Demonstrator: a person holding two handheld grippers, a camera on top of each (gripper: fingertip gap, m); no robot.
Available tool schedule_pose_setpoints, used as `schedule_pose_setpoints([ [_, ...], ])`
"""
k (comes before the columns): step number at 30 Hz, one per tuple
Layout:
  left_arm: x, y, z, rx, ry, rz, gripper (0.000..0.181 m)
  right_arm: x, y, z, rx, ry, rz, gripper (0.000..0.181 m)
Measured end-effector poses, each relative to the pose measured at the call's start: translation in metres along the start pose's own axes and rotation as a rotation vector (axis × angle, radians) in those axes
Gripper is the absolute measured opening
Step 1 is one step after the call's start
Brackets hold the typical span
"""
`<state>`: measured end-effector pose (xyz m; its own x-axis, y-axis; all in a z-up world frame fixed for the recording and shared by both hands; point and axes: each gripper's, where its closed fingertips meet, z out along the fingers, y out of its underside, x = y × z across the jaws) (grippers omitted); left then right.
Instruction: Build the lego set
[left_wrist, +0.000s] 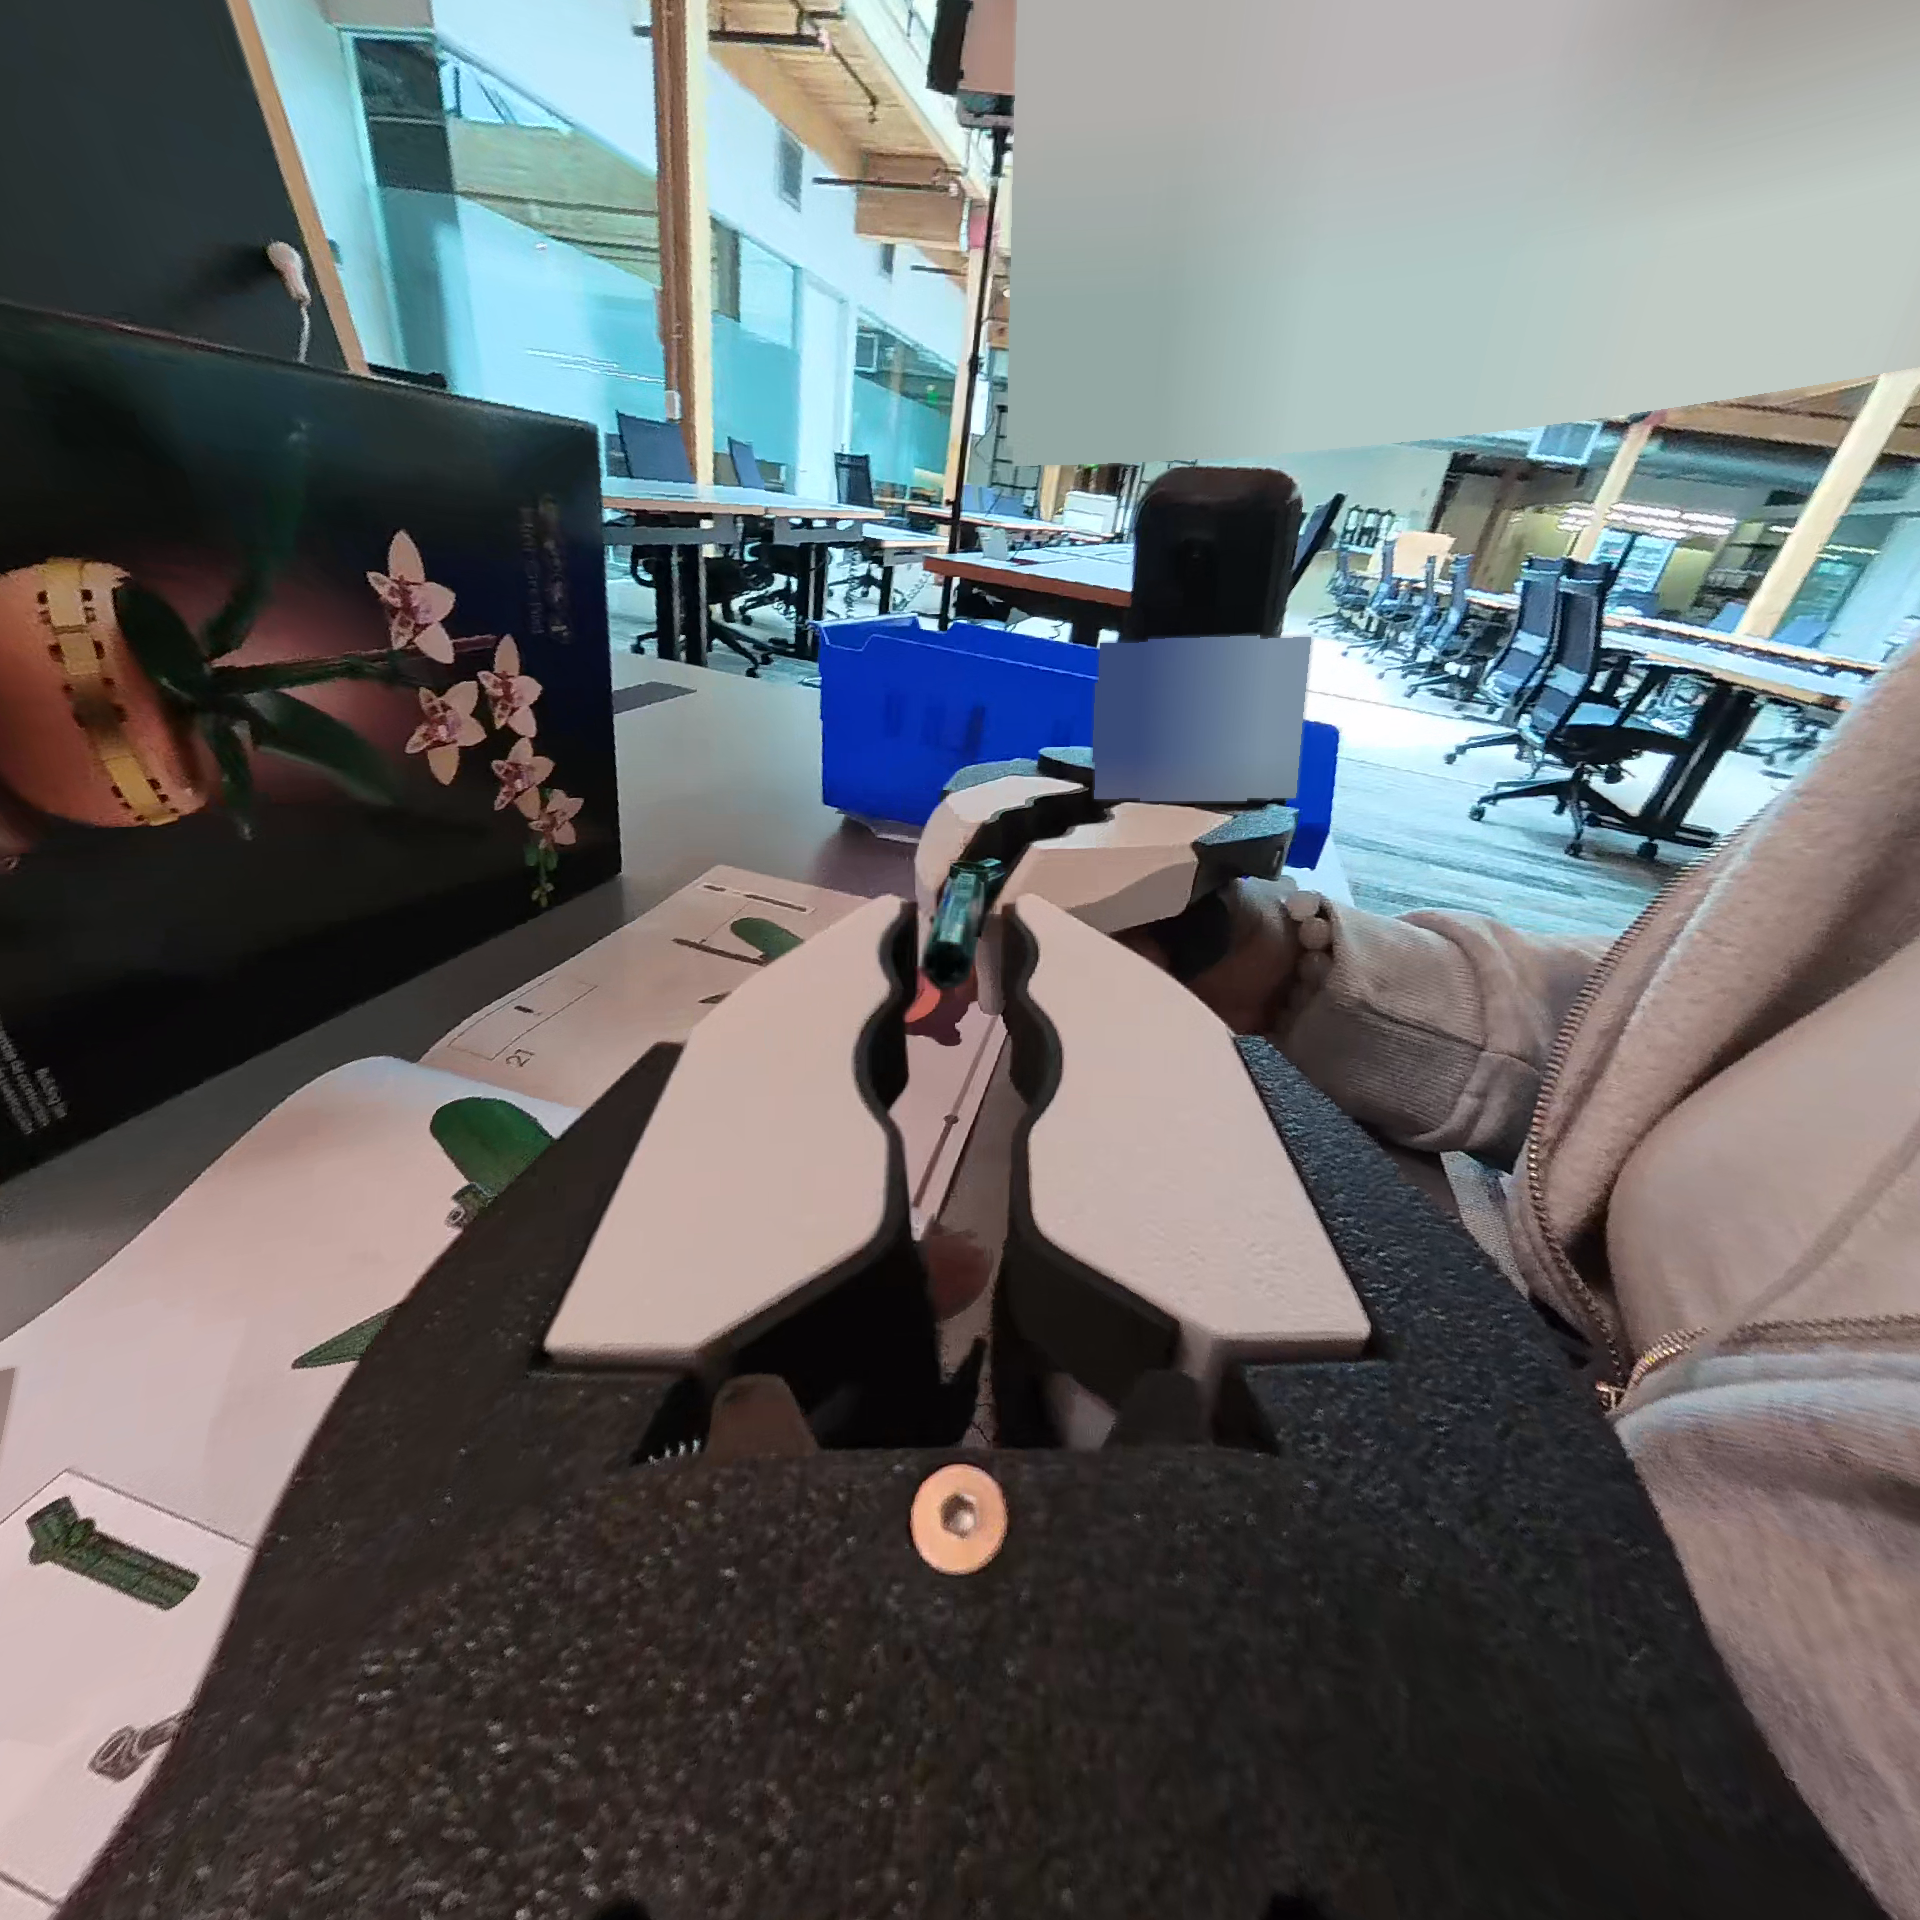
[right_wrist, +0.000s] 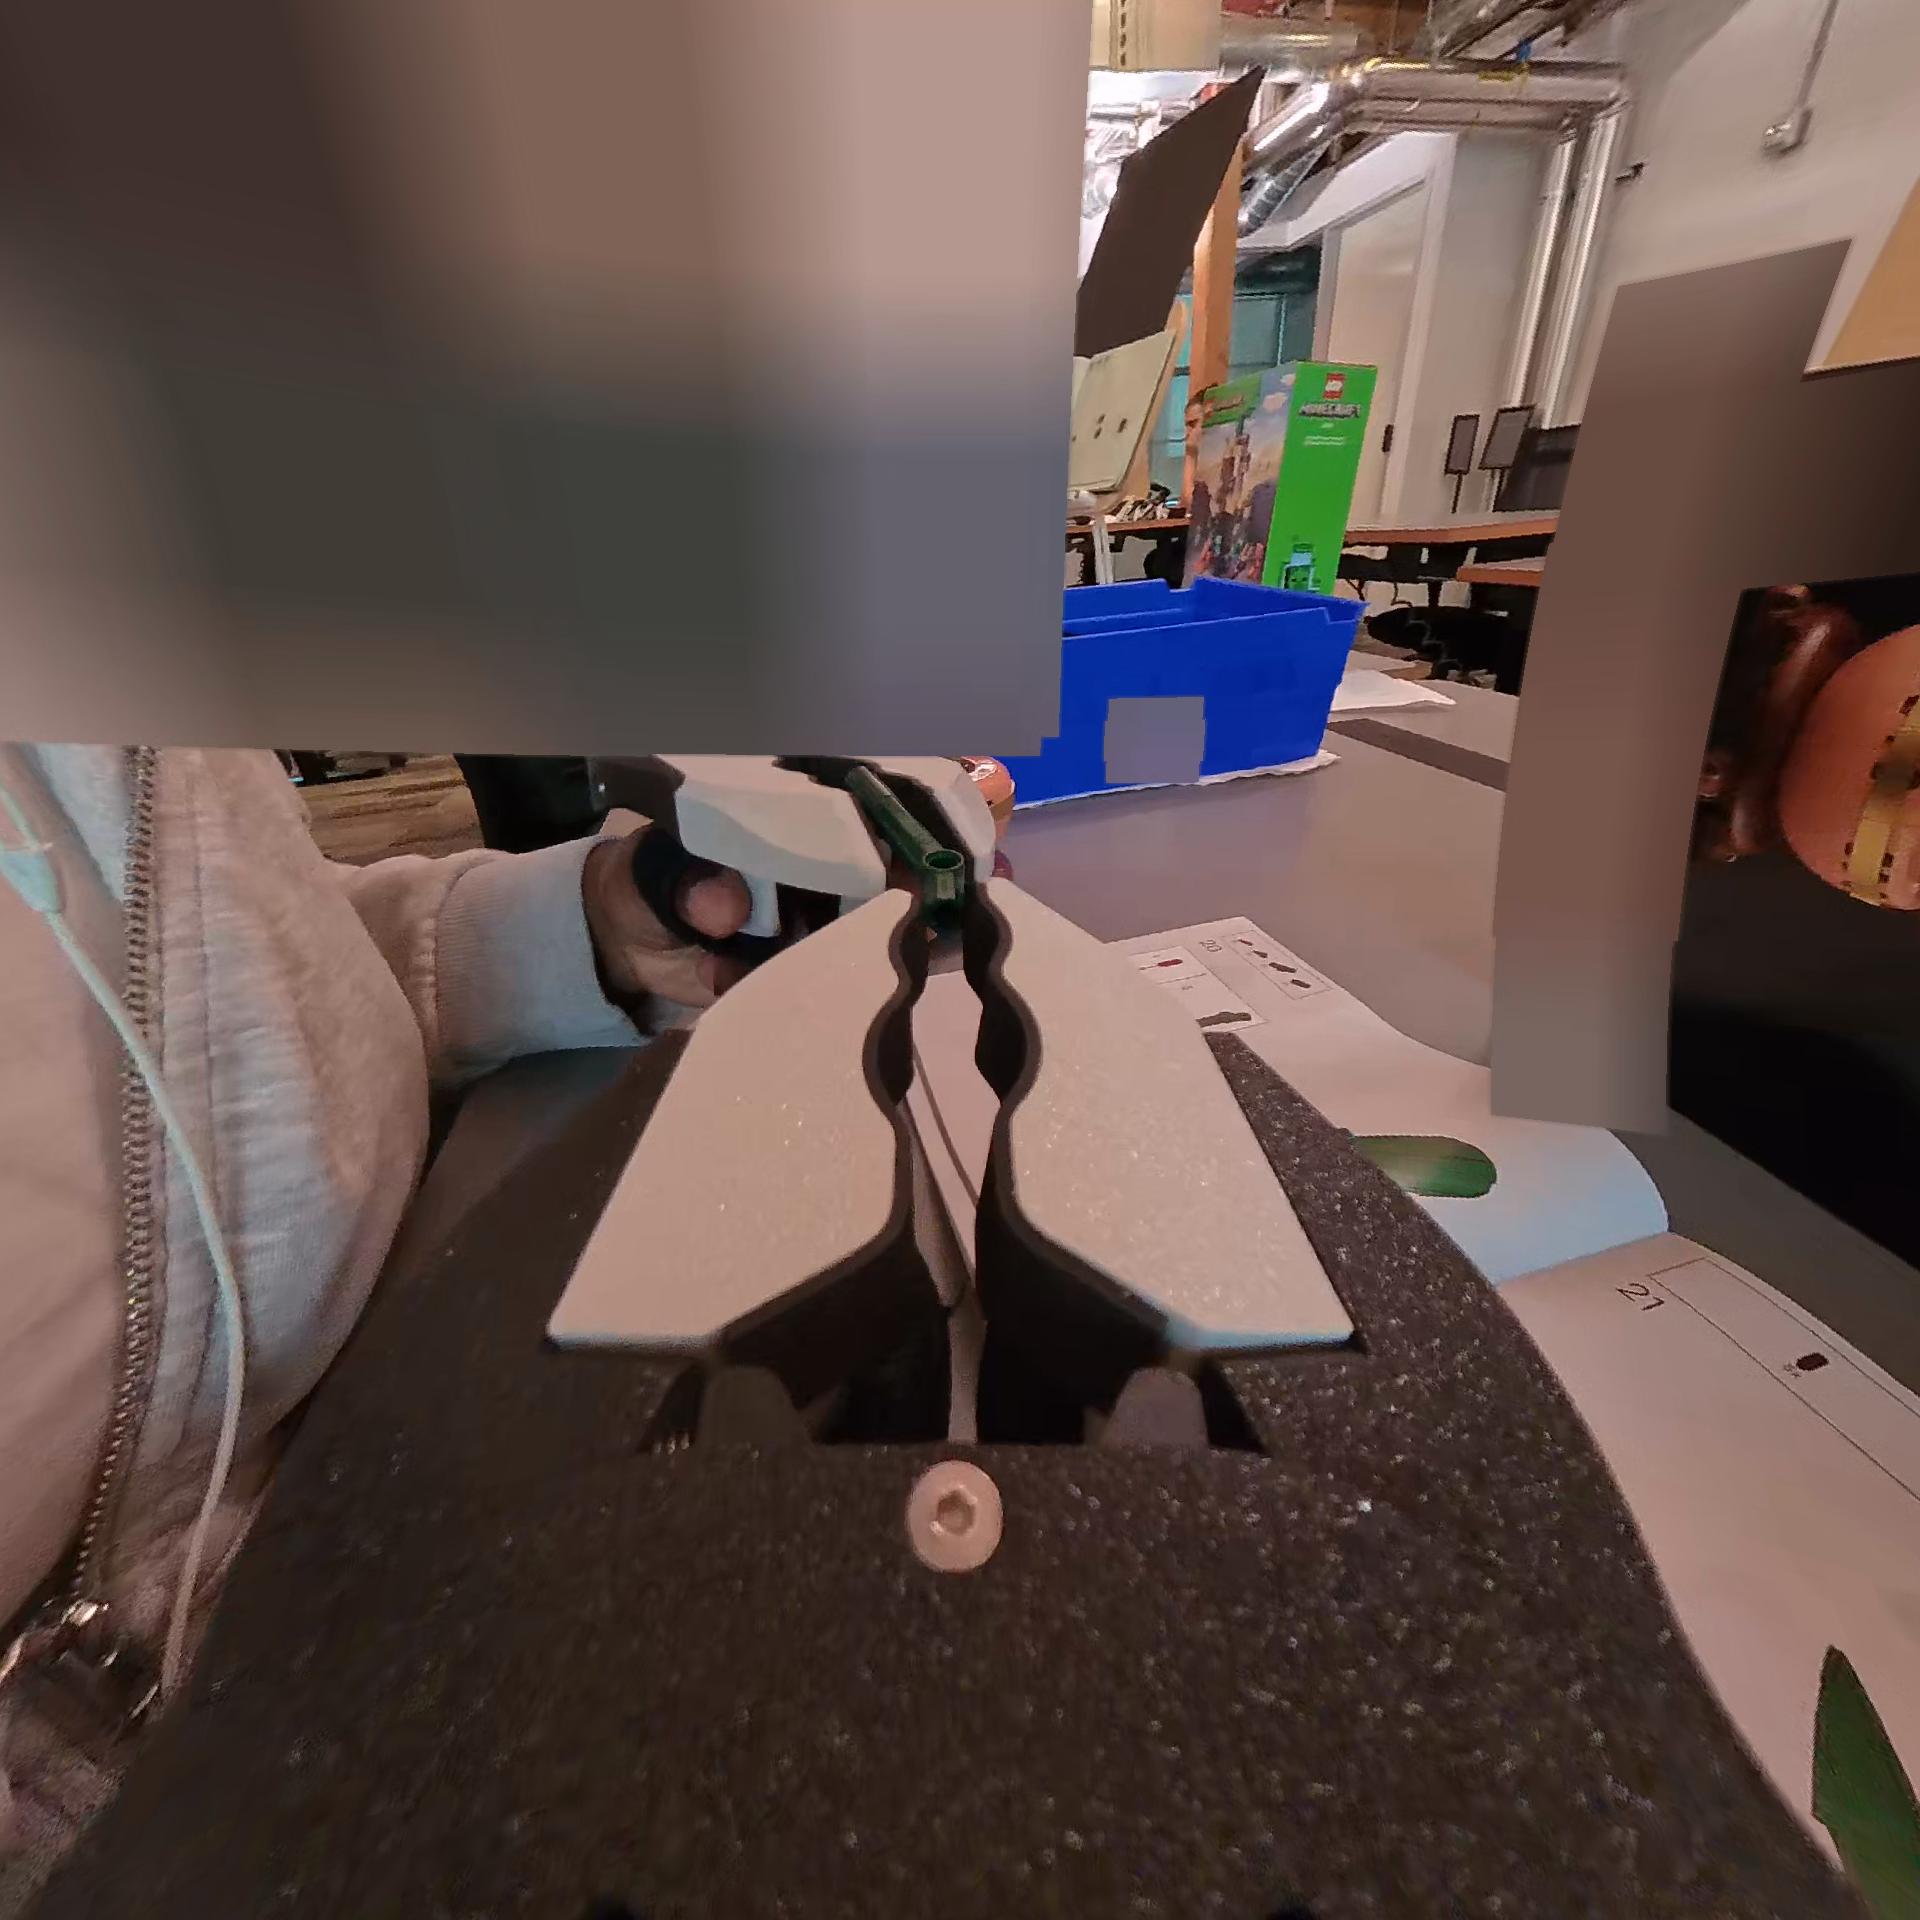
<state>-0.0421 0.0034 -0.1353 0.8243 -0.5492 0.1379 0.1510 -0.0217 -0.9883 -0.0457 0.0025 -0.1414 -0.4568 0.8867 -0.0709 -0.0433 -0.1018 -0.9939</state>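
Observation:
A dark green stem piece (left_wrist: 954, 928) is held in the air between my two grippers, which face each other tip to tip above the open instruction booklet (left_wrist: 343, 1143). My left gripper (left_wrist: 958, 920) has its fingertips around the lower end of the stem, where a small pink part (left_wrist: 925, 1006) shows. In the right wrist view the stem (right_wrist: 904, 826) runs out of the left gripper's jaws. Its tube end sits between the tips of my right gripper (right_wrist: 940, 909). Both grippers are narrowly closed on it.
The set's dark box with an orchid picture (left_wrist: 291, 727) stands on the grey table, and it also shows in the right wrist view (right_wrist: 1829, 790). A blue bin (left_wrist: 935, 717) sits behind the grippers. The booklet (right_wrist: 1621, 1382) lies underneath. A person's beige sleeve (left_wrist: 1455, 997) is close by. My left and right fingertips are right by each other.

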Motion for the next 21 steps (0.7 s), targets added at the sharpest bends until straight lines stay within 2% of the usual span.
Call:
schedule_pose_setpoints([
  [3,0.001,0.0,-0.002,-0.007,0.024,0.002,0.015,-0.002,0.0,-0.001,-0.011,-0.014,-0.009,0.006],
  [7,0.004,0.003,-0.001,-0.02,0.035,0.03,0.007,-0.002,0.001,-0.001,-0.018,-0.025,-0.008,0.006],
  [11,0.002,0.005,-0.001,-0.027,0.039,0.017,0.013,-0.004,0.005,0.0,-0.034,-0.035,-0.013,0.006],
  [13,0.003,0.006,-0.001,-0.033,0.052,0.021,0.007,-0.002,0.005,0.0,-0.034,-0.031,-0.005,0.006],
  [17,0.002,0.01,-0.001,-0.051,0.049,0.032,0.006,-0.003,0.009,0.0,-0.047,-0.042,0.01,0.006],
  [19,0.002,0.013,-0.002,-0.075,0.049,0.036,0.006,-0.001,0.013,-0.005,-0.112,-0.058,-0.005,0.014],
  [20,0.0,0.015,-0.004,-0.096,0.039,0.042,0.006,0.005,0.017,-0.01,-0.173,-0.044,-0.007,0.025],
  [21,-0.002,0.019,-0.007,-0.126,0.031,0.051,0.006,0.013,0.023,-0.017,-0.259,-0.027,-0.009,0.027],
])
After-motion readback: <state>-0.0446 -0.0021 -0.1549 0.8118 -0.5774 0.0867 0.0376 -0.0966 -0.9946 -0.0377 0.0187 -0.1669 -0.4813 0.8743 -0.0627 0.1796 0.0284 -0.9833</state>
